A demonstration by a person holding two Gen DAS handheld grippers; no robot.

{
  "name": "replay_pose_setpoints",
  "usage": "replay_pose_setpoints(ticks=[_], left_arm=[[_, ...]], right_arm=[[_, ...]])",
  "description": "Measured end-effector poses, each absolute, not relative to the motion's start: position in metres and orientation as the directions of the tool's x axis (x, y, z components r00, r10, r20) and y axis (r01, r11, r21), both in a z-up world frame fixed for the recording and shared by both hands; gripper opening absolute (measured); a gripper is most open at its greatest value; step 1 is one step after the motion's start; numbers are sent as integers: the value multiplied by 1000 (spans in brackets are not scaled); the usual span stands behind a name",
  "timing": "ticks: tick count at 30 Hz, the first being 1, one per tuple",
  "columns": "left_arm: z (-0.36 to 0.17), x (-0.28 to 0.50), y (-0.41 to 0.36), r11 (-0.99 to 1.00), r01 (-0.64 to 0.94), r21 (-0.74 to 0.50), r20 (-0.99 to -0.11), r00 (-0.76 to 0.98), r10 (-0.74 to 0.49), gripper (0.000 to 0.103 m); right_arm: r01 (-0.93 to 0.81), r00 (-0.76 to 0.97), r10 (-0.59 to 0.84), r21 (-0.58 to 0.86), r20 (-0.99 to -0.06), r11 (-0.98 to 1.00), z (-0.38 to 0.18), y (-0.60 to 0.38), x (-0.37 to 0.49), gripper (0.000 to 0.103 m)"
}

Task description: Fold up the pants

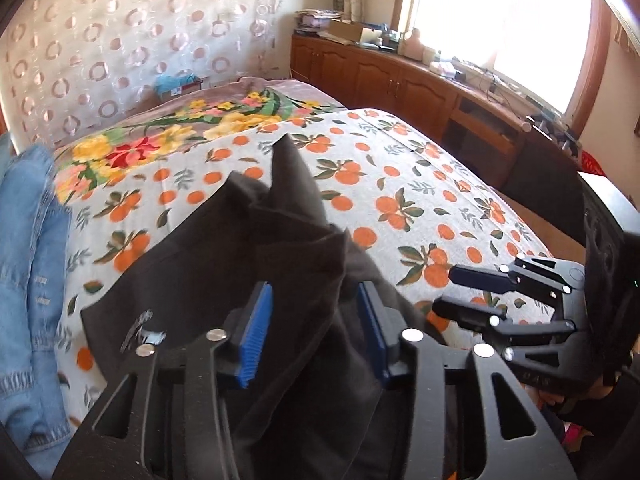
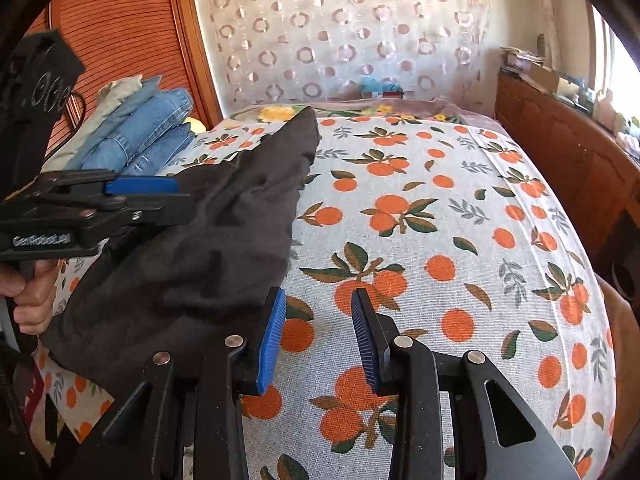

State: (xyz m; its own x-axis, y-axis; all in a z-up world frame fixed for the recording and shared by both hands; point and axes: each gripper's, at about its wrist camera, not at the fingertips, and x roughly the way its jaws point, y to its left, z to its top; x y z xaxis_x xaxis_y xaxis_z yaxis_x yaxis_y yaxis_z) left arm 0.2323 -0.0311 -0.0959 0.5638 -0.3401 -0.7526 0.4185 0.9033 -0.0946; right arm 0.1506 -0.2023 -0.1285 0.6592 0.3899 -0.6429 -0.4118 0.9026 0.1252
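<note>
1. We see the dark brown pants lying on the orange-print bedsheet, toward its left side; the fabric is matte and crumpled, heaped in soft ridges with two pointed peaks standing up from the pile.
2. We see a small pale mark or tag on the near flat part of the pants.
3. We see the left gripper with a raised fold of the pants between its blue pads; the jaws stand partly apart, and we cannot tell whether they press the cloth.
4. We see the right gripper released, its jaws apart over bare sheet, just right of the pants' edge.
5. We see folded blue jeans stacked beside the pants, at the bed's left edge.
</note>
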Motion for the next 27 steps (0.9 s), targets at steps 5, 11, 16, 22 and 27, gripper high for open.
replay_pose_setpoints(ticks=[5,11,16,22,27], left_arm=[[-98,244,-31,913,402,-68,-772,558,-303,16],[-76,243,14,946,312,-92,-722,633,-279,6],[-55,245,57,972,223,-75,-687,695,-212,5],[-58,254,85,990,138,-31,-699,705,-121,5],[-73,252,89,992,126,-19,-708,699,-102,5]], right_arm=[[-420,661,387,110,-642,901,-130,-199,147,35],[-439,672,382,74,-634,896,-131,-194,142,35],[-434,673,382,81,-634,897,-131,-196,144,35],[-435,672,380,77,-636,897,-132,-196,144,35],[-434,672,378,76,-637,898,-132,-195,144,35]])
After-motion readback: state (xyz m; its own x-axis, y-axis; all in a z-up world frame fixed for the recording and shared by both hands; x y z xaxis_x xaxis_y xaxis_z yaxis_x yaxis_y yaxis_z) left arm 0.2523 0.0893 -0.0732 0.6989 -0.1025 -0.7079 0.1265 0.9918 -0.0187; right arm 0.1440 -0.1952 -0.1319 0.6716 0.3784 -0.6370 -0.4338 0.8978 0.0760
